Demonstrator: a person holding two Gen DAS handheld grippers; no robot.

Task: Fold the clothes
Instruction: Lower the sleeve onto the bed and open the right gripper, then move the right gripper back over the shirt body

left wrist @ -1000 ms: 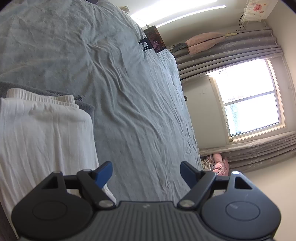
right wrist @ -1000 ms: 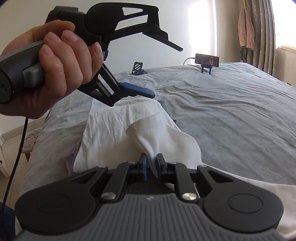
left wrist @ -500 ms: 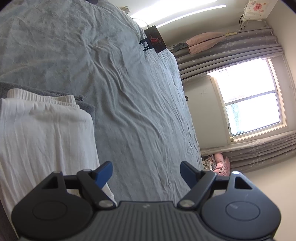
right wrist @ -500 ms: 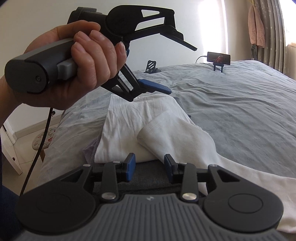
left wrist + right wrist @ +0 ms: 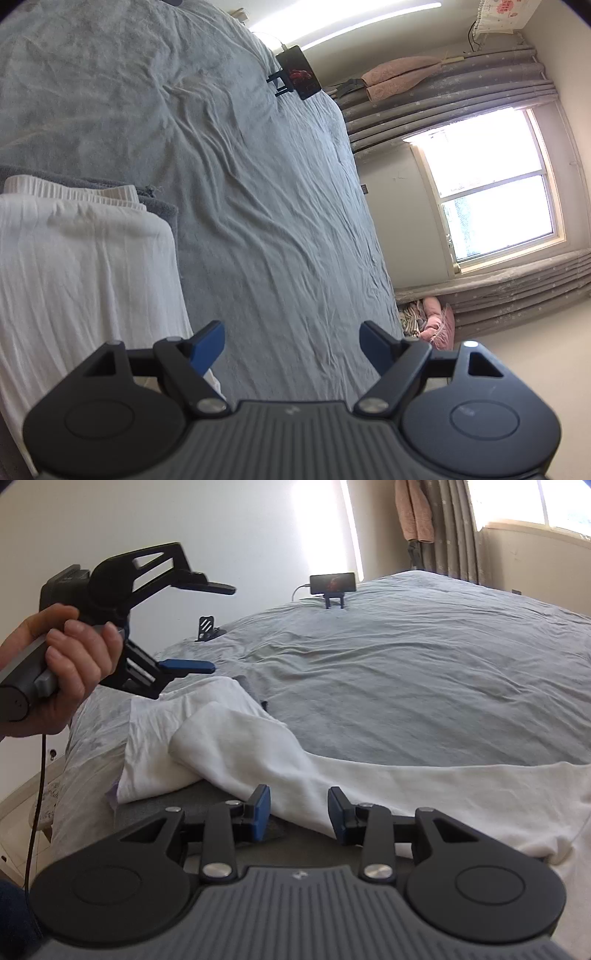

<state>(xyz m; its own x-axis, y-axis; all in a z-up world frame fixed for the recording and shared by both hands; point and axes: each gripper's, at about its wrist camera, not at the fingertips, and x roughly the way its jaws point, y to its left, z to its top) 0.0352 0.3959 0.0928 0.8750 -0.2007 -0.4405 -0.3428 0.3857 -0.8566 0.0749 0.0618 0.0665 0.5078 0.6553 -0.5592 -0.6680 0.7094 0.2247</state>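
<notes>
One white garment lay lengthwise across the bed; two tongs, left and right, stood parted and empty.

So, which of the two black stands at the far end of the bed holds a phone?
The stand nearer the curtains: a phone sits across it. The other stand holds nothing.

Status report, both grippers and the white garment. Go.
Left gripper open, held above the bed, empty. Right gripper open over the white garment, pads off the cloth. Garment partly folded. Nothing in the way.
</notes>
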